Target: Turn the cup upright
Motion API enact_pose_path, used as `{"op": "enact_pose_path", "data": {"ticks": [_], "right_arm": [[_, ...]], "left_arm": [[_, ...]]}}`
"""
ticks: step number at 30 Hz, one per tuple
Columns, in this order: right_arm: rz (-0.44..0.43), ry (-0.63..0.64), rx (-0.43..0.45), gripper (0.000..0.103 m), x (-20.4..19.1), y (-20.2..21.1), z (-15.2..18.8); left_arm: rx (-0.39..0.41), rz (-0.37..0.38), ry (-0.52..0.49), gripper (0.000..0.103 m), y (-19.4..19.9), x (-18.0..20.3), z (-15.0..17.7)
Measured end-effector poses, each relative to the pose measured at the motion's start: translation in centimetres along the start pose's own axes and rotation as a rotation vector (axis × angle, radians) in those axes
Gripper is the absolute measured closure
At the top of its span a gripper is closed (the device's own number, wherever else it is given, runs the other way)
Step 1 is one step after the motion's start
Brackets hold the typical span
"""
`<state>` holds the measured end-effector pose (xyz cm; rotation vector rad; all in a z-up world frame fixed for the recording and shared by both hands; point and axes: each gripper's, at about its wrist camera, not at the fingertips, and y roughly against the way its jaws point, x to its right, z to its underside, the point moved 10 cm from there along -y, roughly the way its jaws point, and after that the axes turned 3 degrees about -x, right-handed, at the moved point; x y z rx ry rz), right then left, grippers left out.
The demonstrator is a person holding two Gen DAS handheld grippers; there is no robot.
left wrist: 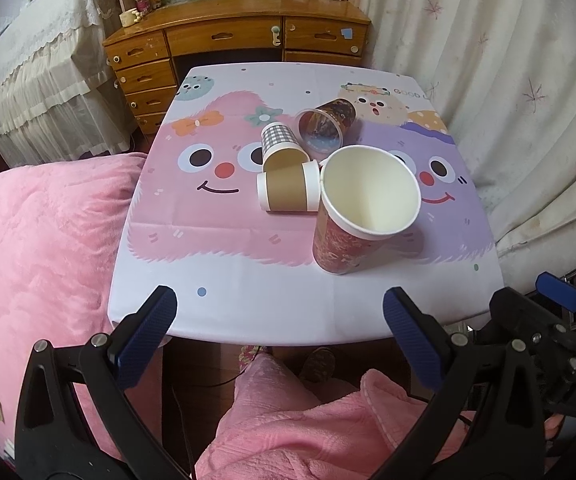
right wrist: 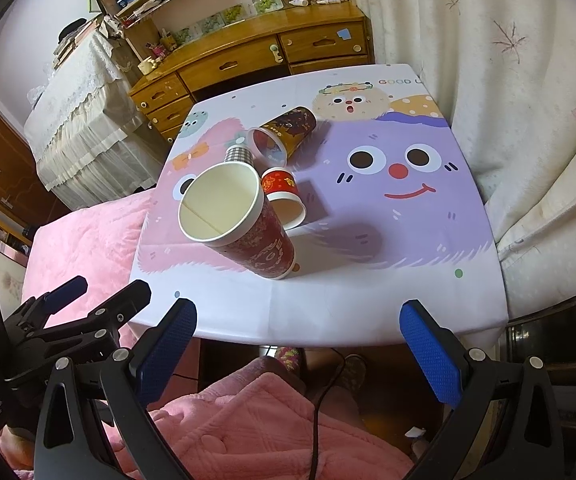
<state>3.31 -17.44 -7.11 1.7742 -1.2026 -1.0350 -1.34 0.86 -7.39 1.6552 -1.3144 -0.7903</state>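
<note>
A tall red paper cup [left wrist: 343, 236] stands upright near the table's front; it also shows in the right wrist view [right wrist: 248, 224]. Behind it lie cups on their sides: a brown-sleeved cup [left wrist: 286, 192], a checked cup [left wrist: 280, 144] and a dark patterned clear-rimmed cup [left wrist: 325, 124]. The right wrist view shows the patterned cup [right wrist: 284, 132], the checked cup [right wrist: 238, 155] and a small red cup [right wrist: 284, 194] on its side. My left gripper [left wrist: 280, 312] is open and empty in front of the table edge. My right gripper [right wrist: 299, 324] is open and empty, also short of the edge.
The small table [left wrist: 248, 312] has a cartoon cloth. A pink bed [left wrist: 40, 240] lies left, a curtain [left wrist: 527, 100] right, a wooden desk [left wrist: 240, 36] behind. My pink-clad knees [left wrist: 288, 420] are below the table edge.
</note>
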Motion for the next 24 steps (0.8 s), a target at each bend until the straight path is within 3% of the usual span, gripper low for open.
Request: {"op": "enact_pose_path", "data": {"ticks": [24], "right_arm": [[0.002,0.000,-0.005,0.001,0.16,-0.06,0.04]], "left_arm": [[0.000,-0.006,-0.005,0.001,0.11,-0.33,-0.25]]}}
